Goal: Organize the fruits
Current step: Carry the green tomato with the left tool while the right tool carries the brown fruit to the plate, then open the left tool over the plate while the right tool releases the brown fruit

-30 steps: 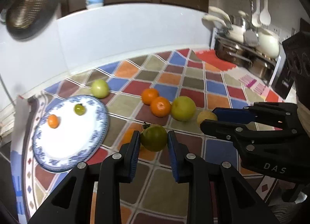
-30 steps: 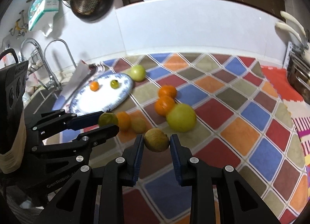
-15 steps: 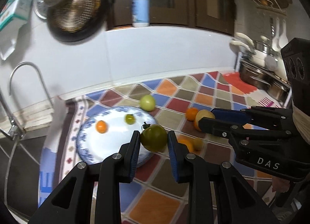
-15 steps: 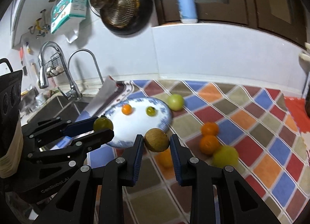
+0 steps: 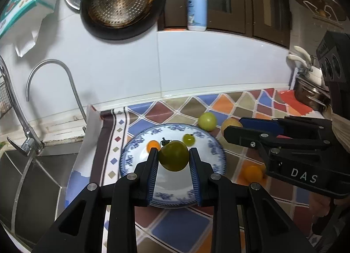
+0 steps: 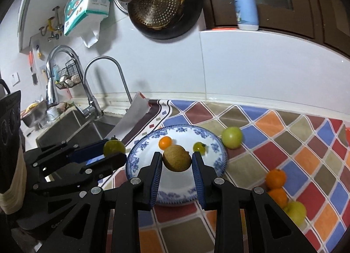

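sink: far left, steel basin point(image 6: 72, 126) with two curved taps point(image 6: 102, 82) over it, a wire basket of stuff behind

left claw: point(image 5: 174, 159) clamped tight on a dark green tomato point(image 5: 174, 158), little stalk on top. It's up in the air over the plate, not touching it. From the right cam you can see the same claw point(image 6: 113, 151) coming in from the left with the tomato point(image 6: 114, 147) poking out at the tip, just off the plate's left rim

plate: blue-and-white one point(image 6: 216, 165) sitting on the checkered mat point(image 6: 306, 154) on the worktop, near the mat's sink-side edge. Already has a tiny orange fruit point(image 6: 165, 142) and a tiny green one point(image 6: 199, 147) on it, a bit apart from each other, back half of the plate

right claw: point(image 6: 177, 161) squeezed shut on a brown fuzzy fruit point(image 6: 177, 161), kiwi-looking but can't swear to it. Also hanging above the plate, roughly over the middle. In the left cam it comes in from the right side point(image 5: 231, 131) with a bit of the fruit point(image 5: 230, 124) showing at its tip

loose fruit: pale green one point(image 6: 232, 137) on the mat just beside the plate's back-right rim. Further right, well away from the plate, two oranges point(image 6: 276, 179) touching each other with a yellow-green fruit point(image 6: 295, 210) right up against the nearer one

wall stuff: pans point(image 6: 164, 6) hanging up top, pump bottle point(image 6: 245, 3) on the ledge to the right
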### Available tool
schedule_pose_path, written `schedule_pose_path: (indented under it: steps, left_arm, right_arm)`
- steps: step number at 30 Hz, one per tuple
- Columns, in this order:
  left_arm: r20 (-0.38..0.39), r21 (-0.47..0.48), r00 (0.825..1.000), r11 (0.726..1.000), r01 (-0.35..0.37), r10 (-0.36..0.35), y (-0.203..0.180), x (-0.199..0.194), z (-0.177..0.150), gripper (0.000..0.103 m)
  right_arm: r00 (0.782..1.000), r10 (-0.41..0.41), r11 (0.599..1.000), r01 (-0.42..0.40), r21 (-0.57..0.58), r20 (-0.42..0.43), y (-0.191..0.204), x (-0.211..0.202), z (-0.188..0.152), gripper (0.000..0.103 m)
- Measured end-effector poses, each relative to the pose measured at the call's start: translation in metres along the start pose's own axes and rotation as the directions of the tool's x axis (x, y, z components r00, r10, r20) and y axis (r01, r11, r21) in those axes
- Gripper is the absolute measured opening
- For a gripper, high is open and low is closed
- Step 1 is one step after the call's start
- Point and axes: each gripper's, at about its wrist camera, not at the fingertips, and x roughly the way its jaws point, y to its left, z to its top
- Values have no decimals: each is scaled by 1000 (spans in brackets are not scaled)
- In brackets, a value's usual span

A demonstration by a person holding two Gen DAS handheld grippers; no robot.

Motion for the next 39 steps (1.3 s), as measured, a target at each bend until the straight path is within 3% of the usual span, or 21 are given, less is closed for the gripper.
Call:
schedule_pose_path:
  steps: [16, 28, 29, 31, 39]
  left_arm:
    - [-117, -49, 993, 999, -9, 3, 48, 84, -10, 29]
    - [-193, -53, 981, 999, -12, 1, 57, 124, -17, 29]
    - [-193, -55, 981, 998, -13, 2, 57, 125, -18, 30]
    - [-186, -55, 983, 998, -22, 11, 58, 124, -17, 44]
    - [-147, -42, 989, 998, -42, 35, 51, 96, -12, 57]
  right_arm:
    - [985, -10, 1000, 7, -16, -172, 0, 107, 13, 29]
    - [970, -13, 1000, 12, -6, -243, -8, 151, 8, 29]
    - [970, -18, 1000, 17, -4, -243, -9, 152, 8, 29]
    - [970, -15, 1000, 16, 2, -242, -10, 152, 8, 31]
    - [978, -55, 998, 53, -15, -201, -9, 127, 10, 41]
